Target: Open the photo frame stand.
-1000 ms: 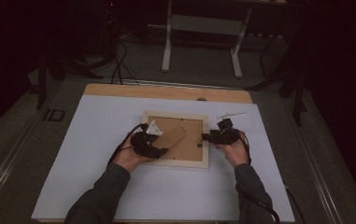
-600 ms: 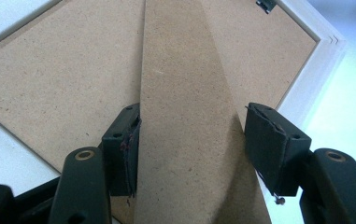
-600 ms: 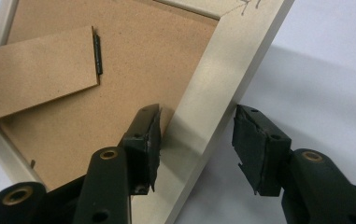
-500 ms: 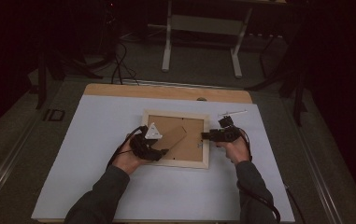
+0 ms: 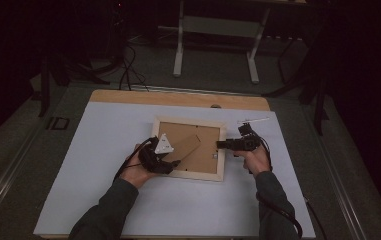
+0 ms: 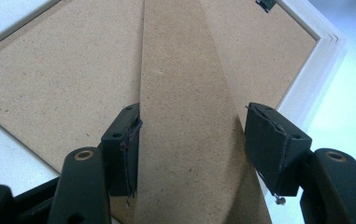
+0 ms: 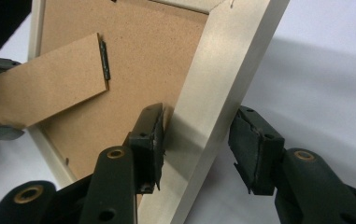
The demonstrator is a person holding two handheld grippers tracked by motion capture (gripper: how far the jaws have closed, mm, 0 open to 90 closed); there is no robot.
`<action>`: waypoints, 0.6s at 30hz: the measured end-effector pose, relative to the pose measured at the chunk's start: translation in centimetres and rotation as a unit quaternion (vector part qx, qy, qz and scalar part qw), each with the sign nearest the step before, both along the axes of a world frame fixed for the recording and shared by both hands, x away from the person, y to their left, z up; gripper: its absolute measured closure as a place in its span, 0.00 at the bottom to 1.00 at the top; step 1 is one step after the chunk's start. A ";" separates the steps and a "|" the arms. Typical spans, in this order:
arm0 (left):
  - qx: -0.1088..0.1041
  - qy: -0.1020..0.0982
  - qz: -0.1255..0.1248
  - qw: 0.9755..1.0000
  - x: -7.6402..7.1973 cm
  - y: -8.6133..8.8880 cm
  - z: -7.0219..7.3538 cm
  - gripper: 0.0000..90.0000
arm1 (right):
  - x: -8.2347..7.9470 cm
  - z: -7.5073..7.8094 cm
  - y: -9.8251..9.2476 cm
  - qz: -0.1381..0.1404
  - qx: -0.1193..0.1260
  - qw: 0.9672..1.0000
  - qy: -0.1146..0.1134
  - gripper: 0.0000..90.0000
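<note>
Picture frame [image 5: 221, 150] holds its brown backing board [image 5: 205, 145].

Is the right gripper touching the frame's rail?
Apart on one side: right gripper view shows the right gripper straddling the frame rail, jaws just closing, a clear gap at the right pad.

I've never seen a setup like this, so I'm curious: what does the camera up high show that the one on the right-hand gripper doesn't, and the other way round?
The high view takes in the whole white table, the person's forearms, both hands, and the left gripper at the stand of the picture frame.

The right gripper view shows up close how the right gripper has the frame's pale side rail between its jaws, which have just been closing, with a gap on the outer side. It also shows the hinge on the cardboard stand.

Both show the frame lying face down, brown backing up.
</note>
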State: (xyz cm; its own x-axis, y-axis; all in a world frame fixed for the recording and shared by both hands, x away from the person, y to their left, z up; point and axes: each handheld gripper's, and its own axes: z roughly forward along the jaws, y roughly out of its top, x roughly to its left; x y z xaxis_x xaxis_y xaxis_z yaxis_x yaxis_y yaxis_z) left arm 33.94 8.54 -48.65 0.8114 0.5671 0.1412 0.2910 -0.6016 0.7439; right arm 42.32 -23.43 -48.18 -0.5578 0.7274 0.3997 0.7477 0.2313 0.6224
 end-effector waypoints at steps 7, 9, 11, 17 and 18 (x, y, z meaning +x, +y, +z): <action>-0.020 0.028 -0.007 0.999 0.5 0.5 0.0 0.45 | -0.3 0.1 0.0 -0.002 0.002 1.000 -0.009 0.62; -0.027 0.038 -0.012 0.999 0.7 0.7 0.1 0.45 | -0.4 0.2 0.1 -0.005 0.003 1.000 -0.011 0.62; -0.040 0.057 -0.015 0.997 1.0 0.9 0.2 0.45 | -0.4 0.2 0.1 -0.007 0.004 1.000 -0.012 0.62; -0.109 0.139 -0.022 0.984 2.3 1.8 0.2 0.47 | -0.6 0.5 0.4 -0.007 0.000 1.000 -0.021 0.63; -0.116 0.151 -0.026 0.981 2.4 1.9 0.2 0.48 | -0.6 0.6 0.4 -0.007 -0.002 1.000 -0.022 0.63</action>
State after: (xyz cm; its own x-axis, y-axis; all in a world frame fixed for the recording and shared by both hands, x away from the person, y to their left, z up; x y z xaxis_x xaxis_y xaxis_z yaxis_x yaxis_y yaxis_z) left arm 36.39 10.42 -48.46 0.8249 0.5125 -0.2384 0.4930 -0.4461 0.7470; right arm 41.70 -23.02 -47.58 -0.5653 0.7362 0.3720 0.7220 0.2236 0.6547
